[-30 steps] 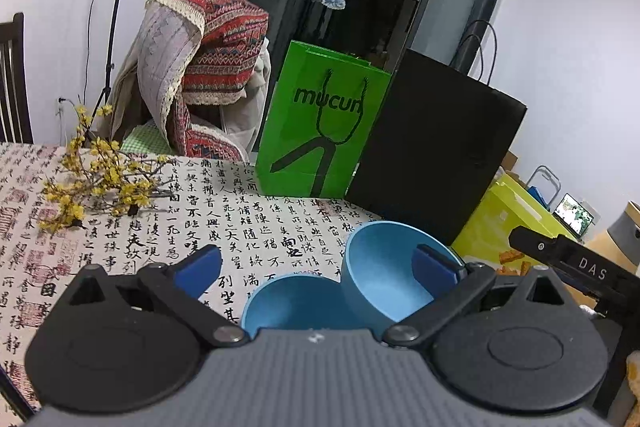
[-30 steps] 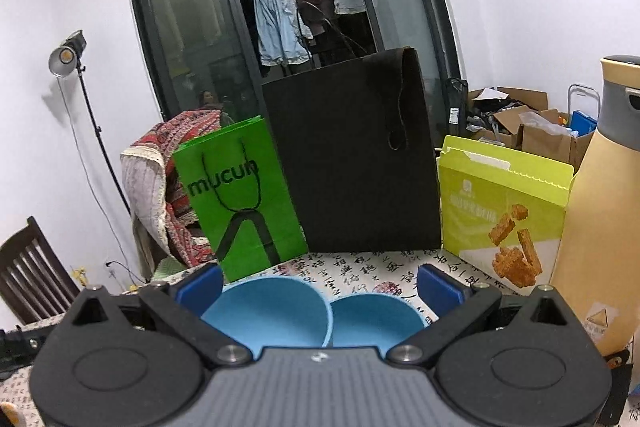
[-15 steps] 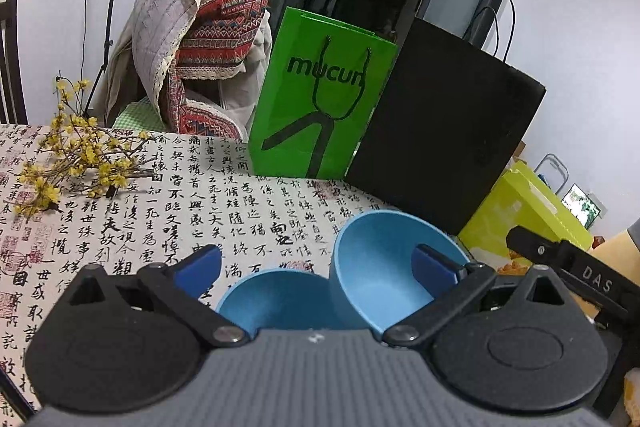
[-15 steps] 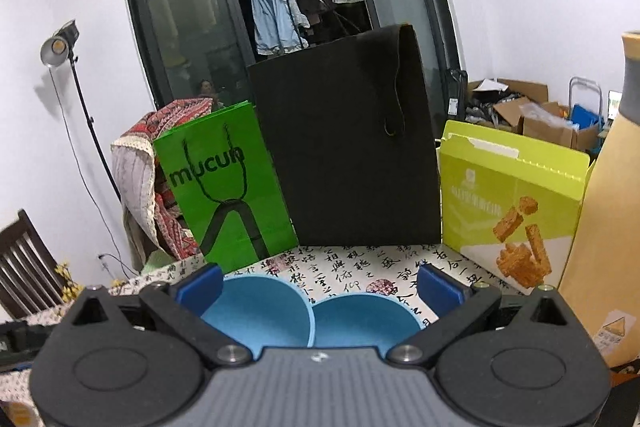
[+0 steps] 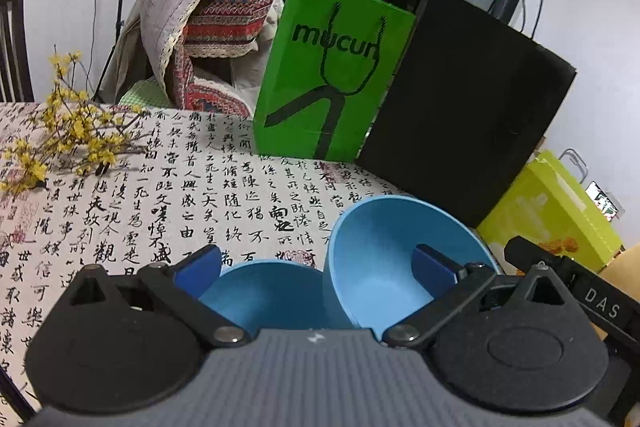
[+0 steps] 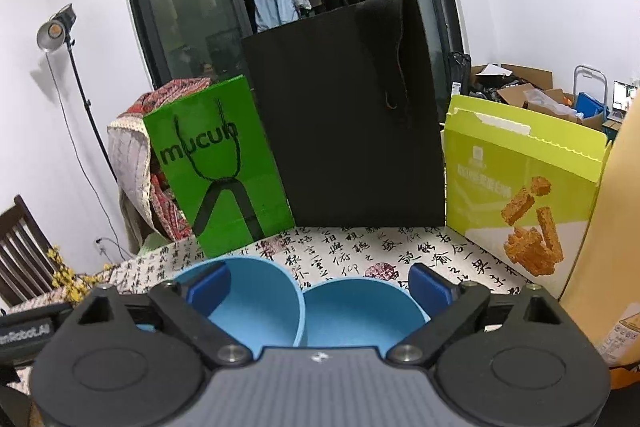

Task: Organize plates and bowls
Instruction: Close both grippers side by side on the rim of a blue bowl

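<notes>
Blue bowls stand on a table covered with a calligraphy-print cloth (image 5: 192, 203). In the left wrist view a level bowl (image 5: 260, 295) lies low between the fingers. A second bowl (image 5: 380, 255) tilts up at the right. My left gripper (image 5: 316, 263) is open, its right pad inside the tilted bowl. In the right wrist view a tilted bowl (image 6: 260, 299) leans against a level bowl (image 6: 360, 311). My right gripper (image 6: 320, 285) spans both and its jaws are closing. Its left pad is inside the tilted bowl and its right pad is beside the level bowl's rim, not pressing.
A green paper bag (image 5: 332, 75), a black bag (image 5: 460, 99) and a yellow-green snack box (image 6: 520, 179) stand along the table's far side. A yellow flower sprig (image 5: 60, 131) lies at the left. A tall beige bottle (image 6: 612, 227) stands close on the right.
Both grippers have sunk and come closer to the bowls, which now sit larger between the fingers. The right gripper's fingers stand slightly closer together than before.
</notes>
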Demonstrator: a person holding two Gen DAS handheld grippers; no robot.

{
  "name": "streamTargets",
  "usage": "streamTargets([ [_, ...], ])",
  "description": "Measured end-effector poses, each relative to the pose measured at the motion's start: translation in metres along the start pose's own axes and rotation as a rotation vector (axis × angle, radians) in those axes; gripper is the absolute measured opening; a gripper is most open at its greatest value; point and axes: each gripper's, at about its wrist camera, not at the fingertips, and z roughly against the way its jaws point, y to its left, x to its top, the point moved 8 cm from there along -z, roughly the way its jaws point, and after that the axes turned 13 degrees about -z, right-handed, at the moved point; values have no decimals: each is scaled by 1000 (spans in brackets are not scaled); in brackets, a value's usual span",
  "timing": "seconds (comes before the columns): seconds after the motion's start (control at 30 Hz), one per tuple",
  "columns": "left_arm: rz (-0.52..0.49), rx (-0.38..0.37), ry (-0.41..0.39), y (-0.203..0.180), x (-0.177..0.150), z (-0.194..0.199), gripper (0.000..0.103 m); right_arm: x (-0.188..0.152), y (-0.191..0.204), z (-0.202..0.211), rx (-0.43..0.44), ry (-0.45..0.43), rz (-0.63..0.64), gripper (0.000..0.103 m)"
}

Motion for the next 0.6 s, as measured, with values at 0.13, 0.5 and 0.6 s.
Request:
streamTargets([
  [0.13, 33, 18, 32, 3, -5, -11, 103, -5, -1, -11, -4, 26, 7, 82],
  [0.5, 36, 40, 44, 1, -7, -26, 99, -22, -6, -40, -33, 107, 13, 66],
  [0.6, 29, 41, 42, -1, -7, -27, 97, -26, -4, -45, -43, 121, 23, 60],
])
